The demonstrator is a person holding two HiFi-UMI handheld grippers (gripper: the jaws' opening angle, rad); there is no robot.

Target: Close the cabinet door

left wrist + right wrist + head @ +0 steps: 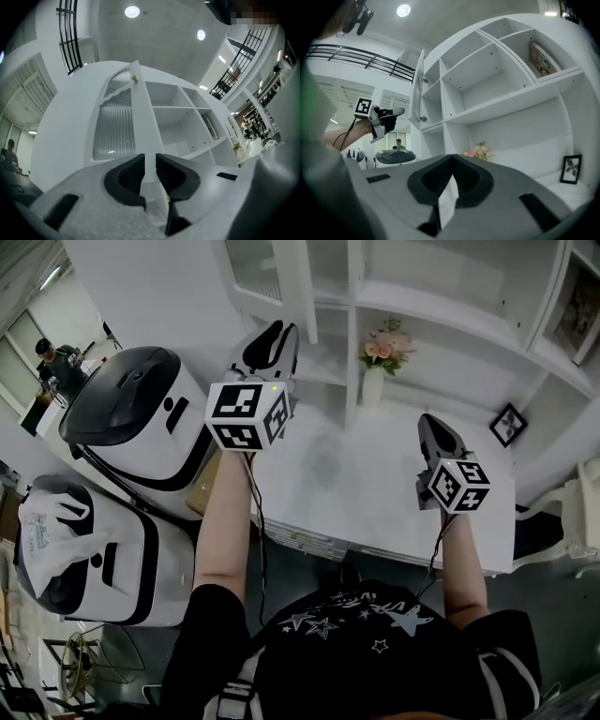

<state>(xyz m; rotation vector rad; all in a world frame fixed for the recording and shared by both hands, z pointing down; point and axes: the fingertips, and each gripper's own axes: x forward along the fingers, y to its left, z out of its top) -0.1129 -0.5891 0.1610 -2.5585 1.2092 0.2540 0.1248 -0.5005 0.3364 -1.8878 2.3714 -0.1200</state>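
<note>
Glass-panelled cabinet door [115, 126], upper middle, looks light but fragile; I'd push the frame edge by the knob [134, 79]. Left gripper [150, 160] is a sliver apart and empty, right gripper [451, 158] clenched on nothing.

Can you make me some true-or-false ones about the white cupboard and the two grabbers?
1. The cabinet door is open. True.
2. The flowers are blue. False: they are pink, in a white vase.
3. The right gripper holds the picture frame. False: its jaws are together on nothing, and the frame stands on the counter.
4. The left gripper is raised near the door. True.
</note>
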